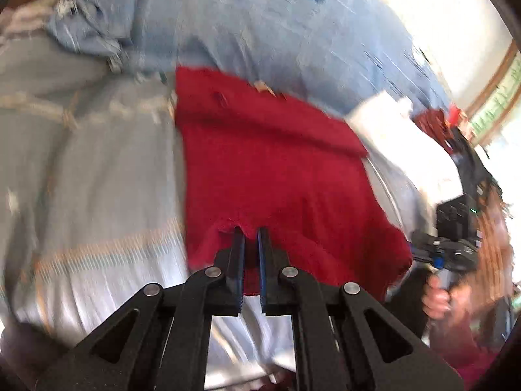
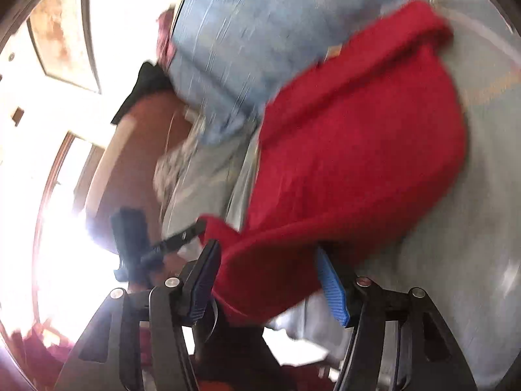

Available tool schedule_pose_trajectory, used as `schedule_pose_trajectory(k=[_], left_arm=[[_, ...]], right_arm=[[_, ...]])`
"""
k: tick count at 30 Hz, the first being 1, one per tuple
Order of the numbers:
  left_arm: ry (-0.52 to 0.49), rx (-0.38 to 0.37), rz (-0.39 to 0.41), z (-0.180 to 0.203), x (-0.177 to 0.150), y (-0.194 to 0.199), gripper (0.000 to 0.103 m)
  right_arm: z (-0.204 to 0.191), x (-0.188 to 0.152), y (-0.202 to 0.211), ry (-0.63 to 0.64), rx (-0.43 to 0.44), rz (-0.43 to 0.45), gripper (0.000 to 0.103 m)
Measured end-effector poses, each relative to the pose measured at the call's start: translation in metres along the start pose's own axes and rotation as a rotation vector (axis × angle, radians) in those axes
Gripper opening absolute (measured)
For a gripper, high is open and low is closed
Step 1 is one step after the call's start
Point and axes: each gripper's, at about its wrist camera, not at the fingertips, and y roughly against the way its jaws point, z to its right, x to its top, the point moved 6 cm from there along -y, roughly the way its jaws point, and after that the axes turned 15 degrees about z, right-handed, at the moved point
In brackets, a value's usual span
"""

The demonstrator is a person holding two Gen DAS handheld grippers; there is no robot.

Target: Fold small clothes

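Red garment lies on the pale bedspread, far edge already folded over. Left gripper is pinched narrow on its near hem. Right gripper stands wide, red cloth between the jaws, grip uncertain. Step: lifting near edge. Next, probably carry it across evenly.

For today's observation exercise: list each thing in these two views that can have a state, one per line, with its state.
Red cloth: partly folded, near edge lifted.
Left gripper: shut on the red cloth's edge.
Right gripper: jaws apart, red cloth between them; grip unclear.
Blue pillow: lying on the bed behind the cloth.
Bedsheet: spread, wrinkled.
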Motion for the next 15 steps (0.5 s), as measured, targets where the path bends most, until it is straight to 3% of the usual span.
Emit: schedule_pose_trajectory(k=[3,5,10,15], left_arm=[[0.017,0.047,0.006,-0.01,0.012,-0.03,0.005],[0.032,0.082,-0.013,-0.022,0.013,-0.048,0.005],[0.037,0.095,-0.062,-0.031,-0.003,-0.066,0.005],[0.037,0.094,-0.065,-0.03,-0.004,-0.067,0.005]], right_arm=[[0.012,0.026,-0.002,0.075,-0.188,0.072,0.064],[0.008,0.028,0.002,0.157,-0.245,0.087,0.064],[-0.026,-0.005,0.01,0.379,-0.24,0.028,0.064],[-0.058,-0.043,-0.021,0.661,-0.26,-0.07,0.061]])
